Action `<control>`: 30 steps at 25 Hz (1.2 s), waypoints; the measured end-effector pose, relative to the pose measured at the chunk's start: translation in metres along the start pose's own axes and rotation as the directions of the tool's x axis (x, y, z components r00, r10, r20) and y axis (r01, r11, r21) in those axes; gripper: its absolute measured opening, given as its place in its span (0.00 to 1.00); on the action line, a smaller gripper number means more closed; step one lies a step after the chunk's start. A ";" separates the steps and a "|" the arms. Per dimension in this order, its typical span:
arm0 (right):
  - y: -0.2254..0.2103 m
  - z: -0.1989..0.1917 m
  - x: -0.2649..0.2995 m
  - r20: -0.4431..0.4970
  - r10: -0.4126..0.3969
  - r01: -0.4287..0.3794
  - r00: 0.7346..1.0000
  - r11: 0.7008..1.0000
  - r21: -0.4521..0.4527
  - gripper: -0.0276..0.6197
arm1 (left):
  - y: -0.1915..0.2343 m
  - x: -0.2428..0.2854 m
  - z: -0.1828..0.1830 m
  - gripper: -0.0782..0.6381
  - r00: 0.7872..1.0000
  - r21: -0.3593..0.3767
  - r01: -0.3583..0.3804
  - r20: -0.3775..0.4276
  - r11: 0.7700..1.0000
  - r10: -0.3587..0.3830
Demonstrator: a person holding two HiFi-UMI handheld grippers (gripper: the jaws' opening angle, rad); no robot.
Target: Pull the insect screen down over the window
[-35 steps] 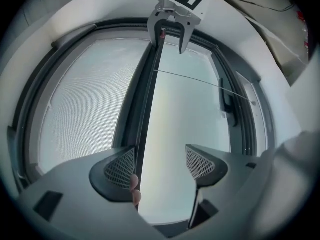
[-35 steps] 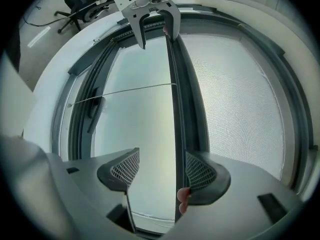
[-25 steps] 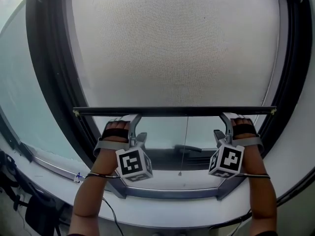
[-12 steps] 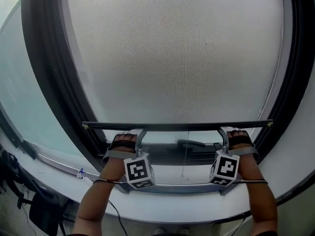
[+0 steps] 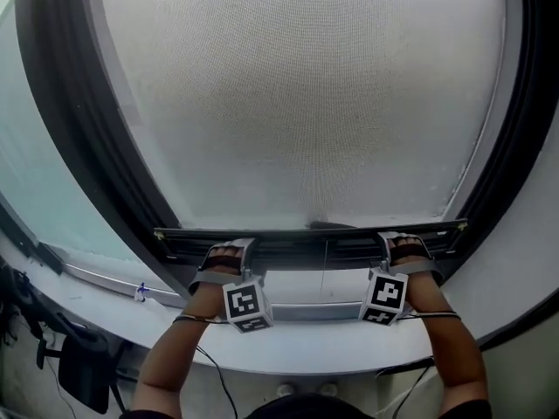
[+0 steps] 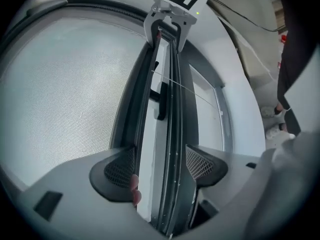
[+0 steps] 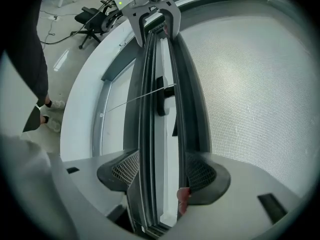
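Note:
The grey mesh insect screen (image 5: 306,103) covers nearly the whole window. Its dark bottom bar (image 5: 310,236) lies level, close against the window's lower frame. My left gripper (image 5: 238,250) holds the bar near its left end and my right gripper (image 5: 391,244) near its right end. In the left gripper view the bar (image 6: 170,109) runs between the jaws of the left gripper (image 6: 160,166) to the right gripper (image 6: 168,21) at the far end. The right gripper view mirrors this: the bar (image 7: 147,109) passes through the right gripper (image 7: 162,171).
A dark window handle (image 6: 160,101) sits on the sash behind the bar, with a thin pull cord (image 5: 326,264) hanging mid-bar. A white sill (image 5: 306,339) runs below the frame. The black frame (image 5: 79,129) curves up both sides. An office chair (image 7: 95,16) stands on the floor.
Both grippers have come down together with the bar, from well above the lower frame to right against it. The mesh now covers the gap that showed the handle.

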State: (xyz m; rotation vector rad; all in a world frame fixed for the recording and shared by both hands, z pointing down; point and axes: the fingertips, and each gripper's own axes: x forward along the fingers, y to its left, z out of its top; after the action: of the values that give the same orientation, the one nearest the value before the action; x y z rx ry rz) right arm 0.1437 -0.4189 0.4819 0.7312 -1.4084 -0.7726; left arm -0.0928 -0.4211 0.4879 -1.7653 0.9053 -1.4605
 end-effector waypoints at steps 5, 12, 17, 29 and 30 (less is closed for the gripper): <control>0.000 0.005 0.000 0.015 -0.001 0.001 1.000 1.000 0.027 0.48 | -0.002 0.005 0.002 0.56 0.999 -0.002 -0.046 -0.027 0.999 0.046; 0.014 0.004 0.008 0.008 0.001 -0.001 1.000 1.000 -0.002 0.48 | -0.016 0.013 -0.002 0.56 0.999 0.041 0.002 -0.051 0.999 0.000; 0.028 0.006 0.023 0.025 0.007 -0.007 1.000 1.000 0.014 0.49 | -0.036 0.022 -0.006 0.56 0.997 0.040 0.046 -0.062 0.998 -0.043; 0.053 0.007 0.036 0.013 0.041 -0.041 0.999 0.999 0.033 0.48 | -0.054 0.035 -0.007 0.53 0.992 -0.037 0.103 -0.066 0.994 -0.105; 0.053 0.008 0.037 0.013 0.044 -0.044 0.999 0.998 0.035 0.48 | -0.055 0.036 -0.007 0.53 0.992 -0.042 0.106 -0.068 0.993 -0.109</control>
State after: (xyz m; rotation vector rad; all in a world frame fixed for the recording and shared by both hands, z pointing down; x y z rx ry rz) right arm 0.1383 -0.4190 0.5471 0.7211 -1.4475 -0.7208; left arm -0.0895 -0.4221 0.5542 -1.8258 0.8912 -1.5923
